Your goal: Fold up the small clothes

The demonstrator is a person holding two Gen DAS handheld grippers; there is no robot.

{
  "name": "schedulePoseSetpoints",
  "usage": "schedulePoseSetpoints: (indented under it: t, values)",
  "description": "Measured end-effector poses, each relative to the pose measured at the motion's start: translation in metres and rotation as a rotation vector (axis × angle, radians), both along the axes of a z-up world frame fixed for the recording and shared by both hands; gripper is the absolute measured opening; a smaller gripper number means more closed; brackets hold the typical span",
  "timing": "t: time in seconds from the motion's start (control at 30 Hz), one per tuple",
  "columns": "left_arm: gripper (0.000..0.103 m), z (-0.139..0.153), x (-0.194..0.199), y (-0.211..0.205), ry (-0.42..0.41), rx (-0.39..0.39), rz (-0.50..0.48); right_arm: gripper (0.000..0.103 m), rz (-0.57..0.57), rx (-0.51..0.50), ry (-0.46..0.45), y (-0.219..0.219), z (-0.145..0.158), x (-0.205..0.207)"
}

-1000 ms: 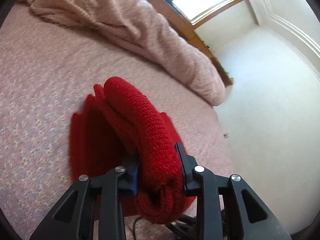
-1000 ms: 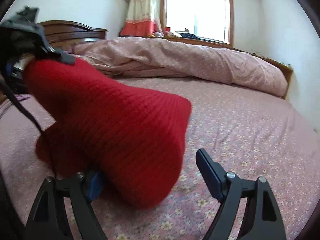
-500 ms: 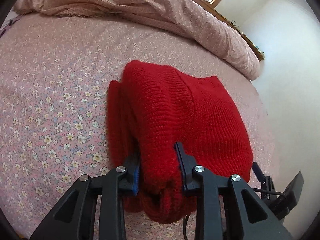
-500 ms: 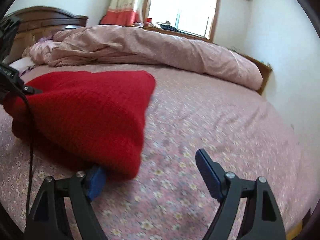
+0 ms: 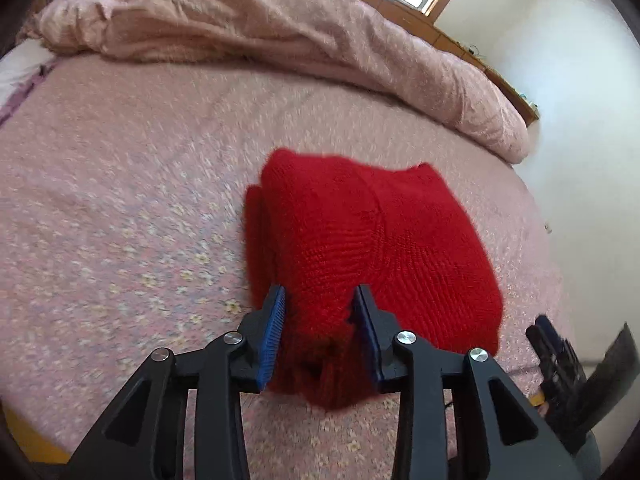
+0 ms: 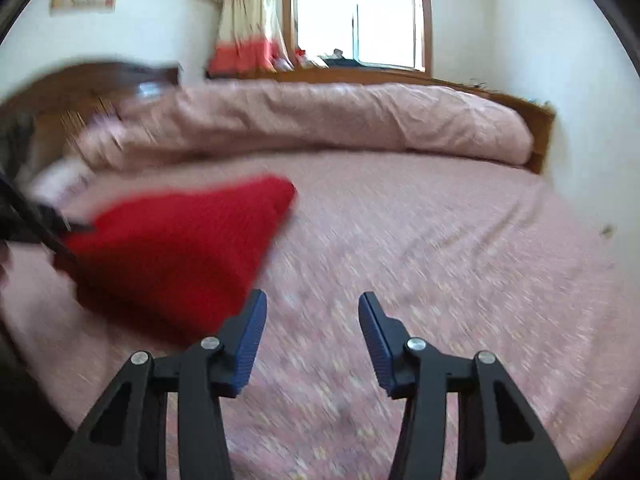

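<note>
A folded red knitted garment [image 5: 372,240] lies on the pink flowered bed sheet [image 5: 120,200]. My left gripper [image 5: 320,312] has its blue pads on either side of the garment's near edge, with a small gap showing at the left pad. In the right wrist view the garment [image 6: 180,248] lies blurred at the left. My right gripper [image 6: 312,312] is open and empty, to the right of the garment over bare sheet. The right gripper's body shows at the lower right of the left wrist view [image 5: 560,368].
A rumpled pink quilt [image 5: 280,40] runs along the far side of the bed. A wooden headboard [image 6: 80,92] stands at the left, a window [image 6: 360,12] with a curtain behind. The white wall [image 5: 580,120] lies past the bed's right edge.
The garment has come down from the air and now lies flat on the sheet. My right gripper has let go of it and pulled away to the right. The left jaws have widened slightly.
</note>
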State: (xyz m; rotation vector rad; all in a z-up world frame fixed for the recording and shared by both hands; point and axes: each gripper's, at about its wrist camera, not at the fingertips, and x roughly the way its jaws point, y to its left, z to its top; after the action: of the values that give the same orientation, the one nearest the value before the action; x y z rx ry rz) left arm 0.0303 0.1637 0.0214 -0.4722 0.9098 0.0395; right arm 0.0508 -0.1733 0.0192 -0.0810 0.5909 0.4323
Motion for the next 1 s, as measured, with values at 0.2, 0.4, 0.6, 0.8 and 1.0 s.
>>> schedulePoseSetpoints:
  t: [0.2,0.4,0.6,0.8,1.0]
  values:
    - [0.029,0.038,-0.019,-0.008,-0.168,0.124,0.026,0.01,0.188,0.099,0.03,0.028,0.022,0.024]
    - [0.029,0.022,0.026,-0.032,-0.15,0.118,-0.024,0.008,0.379,0.193,0.107,0.067,0.021,0.051]
    - [0.019,-0.014,0.035,-0.052,-0.046,0.199,-0.105,0.0,0.42,0.128,0.23,0.101,-0.017,0.062]
    - [0.018,-0.025,0.036,-0.05,-0.025,0.248,-0.1,0.0,0.397,0.071,0.197,0.116,-0.034,0.062]
    - [0.018,-0.008,0.012,-0.049,-0.076,0.183,-0.078,0.0,0.386,0.137,0.203,0.099,-0.012,0.049]
